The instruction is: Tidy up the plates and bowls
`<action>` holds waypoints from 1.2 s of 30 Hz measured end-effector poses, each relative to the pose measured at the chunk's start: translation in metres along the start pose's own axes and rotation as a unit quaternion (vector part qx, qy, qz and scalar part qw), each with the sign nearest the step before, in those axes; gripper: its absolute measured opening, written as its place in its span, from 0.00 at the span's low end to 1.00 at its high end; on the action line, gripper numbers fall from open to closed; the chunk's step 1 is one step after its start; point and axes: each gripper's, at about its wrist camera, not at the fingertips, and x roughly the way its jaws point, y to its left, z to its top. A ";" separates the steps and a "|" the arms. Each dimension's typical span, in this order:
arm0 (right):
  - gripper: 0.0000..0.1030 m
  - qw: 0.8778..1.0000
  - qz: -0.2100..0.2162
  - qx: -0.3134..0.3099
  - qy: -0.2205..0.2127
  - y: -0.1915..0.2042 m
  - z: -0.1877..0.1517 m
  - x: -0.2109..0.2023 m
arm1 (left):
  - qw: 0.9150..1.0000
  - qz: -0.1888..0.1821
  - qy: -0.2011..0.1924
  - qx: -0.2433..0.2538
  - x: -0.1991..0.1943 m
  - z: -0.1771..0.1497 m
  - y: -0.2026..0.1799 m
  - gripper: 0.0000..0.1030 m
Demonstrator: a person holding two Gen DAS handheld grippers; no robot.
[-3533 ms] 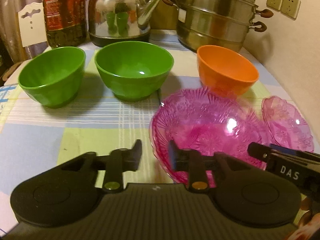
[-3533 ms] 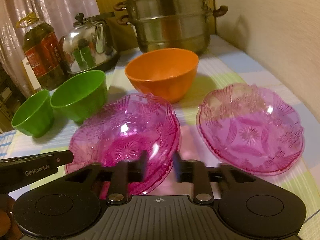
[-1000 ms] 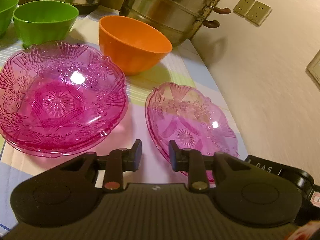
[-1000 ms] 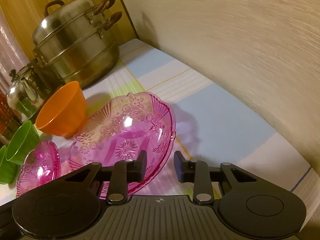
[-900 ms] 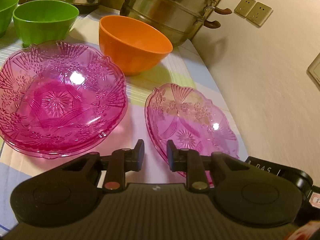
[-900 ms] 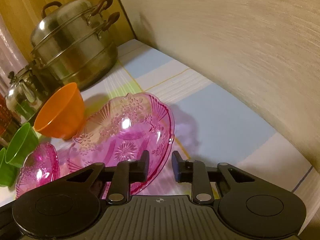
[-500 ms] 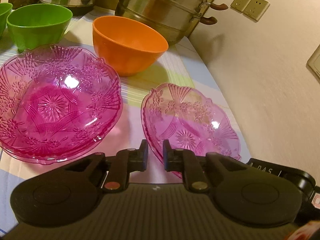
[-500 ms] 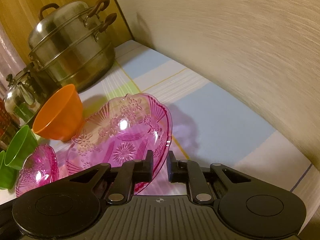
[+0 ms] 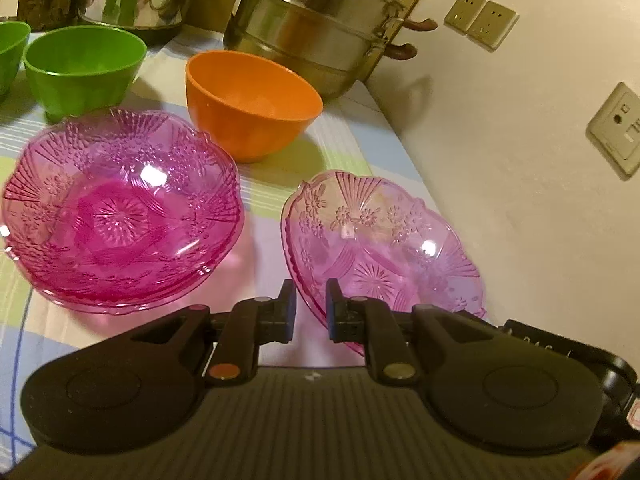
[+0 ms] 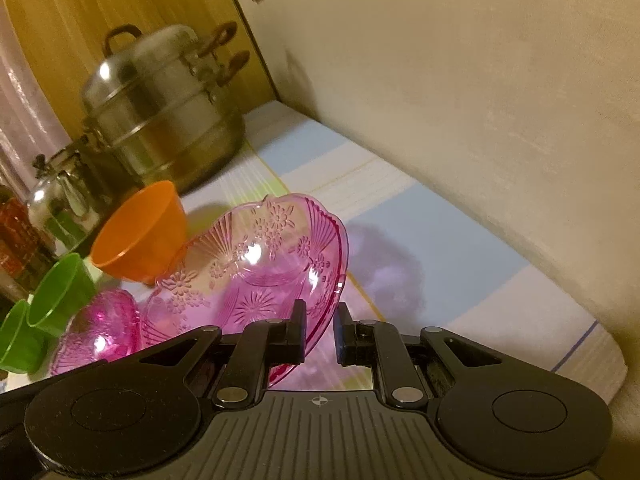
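Pale pink pressed-glass plate (image 9: pixel 384 240) | rim pinched by left tongs (image 9: pixel 311 308) and right tongs (image 10: pixel 320 330) | opposite edges | destination: darker pink plate stack (image 9: pixel 120 216), leftward

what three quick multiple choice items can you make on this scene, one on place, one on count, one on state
1. Where is the orange bowl?
A. in front of the steamer pot
B. inside a green bowl
C. on the pink stack

2. How many green bowls show?
A. one
B. two
C. four

3. What is the left gripper doing?
A. hanging open
B. shut on the orange bowl
C. shut on the pink plate's rim

Key: 1 A, it stands on the cloth before the pot; 2 B, two at the far left; 3 C, the rim sits between its fingers.
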 end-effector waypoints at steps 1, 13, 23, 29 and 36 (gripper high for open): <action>0.13 1.000 0.001 -0.001 -0.001 0.000 -0.002 -0.004 | 1.000 0.001 -0.002 0.002 -0.004 0.000 0.000 0.13; 0.13 0.999 0.029 -0.032 -0.018 0.037 -0.017 -0.047 | 0.999 0.013 -0.036 -0.005 -0.070 0.003 0.016 0.13; 0.13 0.996 0.064 -0.064 -0.018 0.081 -0.026 -0.066 | 0.997 0.035 -0.066 -0.020 -0.117 0.010 0.044 0.13; 0.13 0.993 0.083 -0.082 -0.012 0.108 -0.035 -0.071 | 0.995 0.050 -0.077 -0.025 -0.139 0.015 0.063 0.13; 0.14 0.991 0.094 -0.100 -0.005 0.128 -0.040 -0.071 | 0.994 0.060 -0.079 -0.038 -0.150 0.018 0.081 0.13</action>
